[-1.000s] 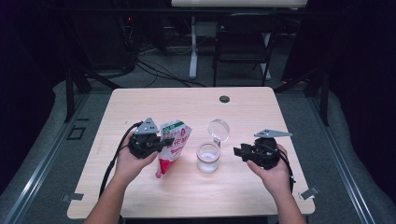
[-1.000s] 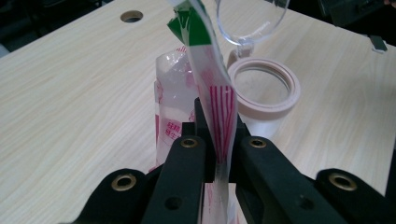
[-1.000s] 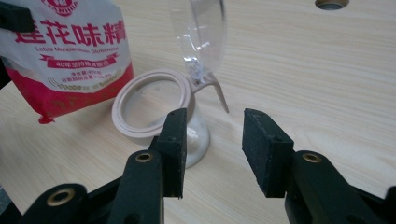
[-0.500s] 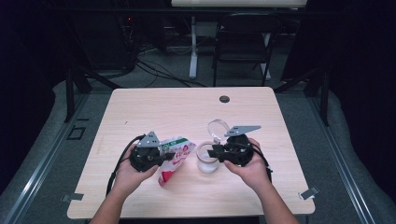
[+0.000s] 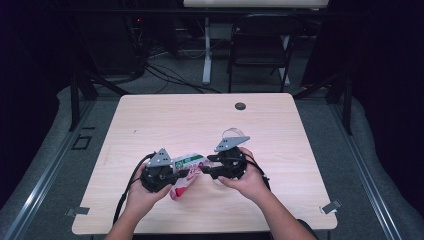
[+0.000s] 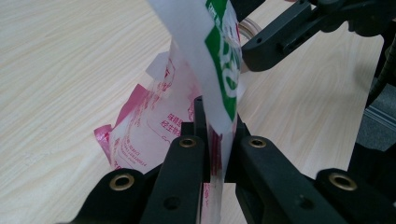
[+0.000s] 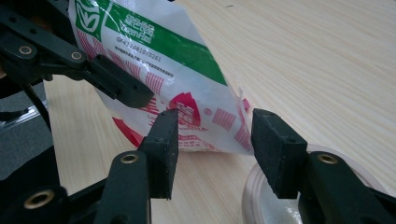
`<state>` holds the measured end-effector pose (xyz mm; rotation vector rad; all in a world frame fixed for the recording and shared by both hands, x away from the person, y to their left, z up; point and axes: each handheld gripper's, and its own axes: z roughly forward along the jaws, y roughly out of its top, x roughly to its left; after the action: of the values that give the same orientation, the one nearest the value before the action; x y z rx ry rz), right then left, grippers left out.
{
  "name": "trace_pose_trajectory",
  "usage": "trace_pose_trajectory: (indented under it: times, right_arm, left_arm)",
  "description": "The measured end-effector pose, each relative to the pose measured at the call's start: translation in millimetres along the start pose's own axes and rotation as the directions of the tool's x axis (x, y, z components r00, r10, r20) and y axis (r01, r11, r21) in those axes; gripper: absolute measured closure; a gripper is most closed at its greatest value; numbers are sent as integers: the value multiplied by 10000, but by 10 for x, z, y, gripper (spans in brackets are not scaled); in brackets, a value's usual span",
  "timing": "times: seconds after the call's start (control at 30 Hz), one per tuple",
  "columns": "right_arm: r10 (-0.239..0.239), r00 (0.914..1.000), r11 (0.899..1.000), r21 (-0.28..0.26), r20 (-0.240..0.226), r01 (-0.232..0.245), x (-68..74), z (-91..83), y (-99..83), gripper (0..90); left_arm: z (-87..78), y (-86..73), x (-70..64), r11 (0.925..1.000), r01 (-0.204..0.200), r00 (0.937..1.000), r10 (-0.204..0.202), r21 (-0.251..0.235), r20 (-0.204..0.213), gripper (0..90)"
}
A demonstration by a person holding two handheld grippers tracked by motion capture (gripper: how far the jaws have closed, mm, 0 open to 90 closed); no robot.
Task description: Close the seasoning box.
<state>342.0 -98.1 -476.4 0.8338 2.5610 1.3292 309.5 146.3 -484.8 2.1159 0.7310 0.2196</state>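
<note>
Both grippers at snack bag, near table's front edge.
Left gripper (image 6: 212, 135) pinches the red, white and green bag (image 7: 177, 79), lifted over the table (image 5: 165, 120); right gripper (image 7: 212, 140) jaws spread around its corner, above a clear jar (image 7: 280, 205).

- 1 plastic pouch (image 5: 186, 171), white w/ green & red print, hanging between the tongs.
- 2 tongs working: left tongs (image 5: 176, 176) pinching the pouch, right tongs (image 5: 204, 169) standing open round its corner.
- 2 hands gripping them: left hand (image 5: 142, 195), right hand (image 5: 248, 179).
- 1 clear jar (image 7: 299, 196) sitting under the right tongs.
- 1 small dark round disc (image 5: 240, 106) lying near the far edge.
- 1 worktop (image 5: 165, 120) carrying it all.
- 1 chair (image 5: 260, 47) standing beyond it.
</note>
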Motion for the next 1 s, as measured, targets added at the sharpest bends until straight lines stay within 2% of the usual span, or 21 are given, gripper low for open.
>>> trace_pose_trajectory:
  times: [0.1,0.23,0.3,0.4,0.47,0.53,0.6,0.67,0.73,0.8,0.87,0.9,1.0]
  right_arm:
    - [-77,9999,9999,123,-154,79,5,44,5,556]
    - [-271,9993,9992,286,-246,278,20,83,9,674]
    - [-326,9993,9987,384,-161,332,23,86,11,764]
    - [-288,9994,9990,334,-166,294,13,75,14,837]
    - [-283,9993,9992,266,-244,290,12,75,17,868]
    - [-307,9992,9993,209,-257,312,17,82,20,879]
    - [-391,9989,9990,214,-269,397,19,84,30,885]
    - [-379,9988,9992,97,-312,382,22,94,36,889]
    - [-358,9989,9993,65,-303,360,24,96,42,892]
    - [-371,9987,9993,42,-341,373,20,99,49,895]
    - [-390,9984,9992,-17,-402,390,13,104,53,896]
    - [-378,9984,9993,-18,-419,378,13,105,56,897]
    - [-403,9983,9992,-46,-416,401,15,109,61,897]
  left_arm:
    - [12,-16,-16,10000,-11,9999,10,-71,-104,900]
    - [36,-49,-3,9999,168,9995,-169,-37,-251,882]
    - [54,-64,1,9998,189,9995,-188,33,-270,857]
    - [87,-92,-11,9995,206,9994,-200,236,-268,805]
    - [113,-111,-20,9990,322,9993,-316,302,-208,739]
    - [139,-133,-21,9984,459,9987,-452,324,-224,656]
    - [171,-176,-10,9982,509,9978,-495,319,-439,579]
    - [192,-210,1,9979,511,9969,-487,389,-611,537]
    - [225,-268,16,9980,586,9964,-571,222,-627,498]
    - [251,-308,31,9975,683,9952,-668,194,-714,480]
    - [273,-351,58,9951,976,9929,-964,131,-700,480]
    - [280,-373,70,9932,1162,9912,-1159,15,-643,480]
    - [303,-432,89,9902,1350,9889,-1370,-369,-575,474]
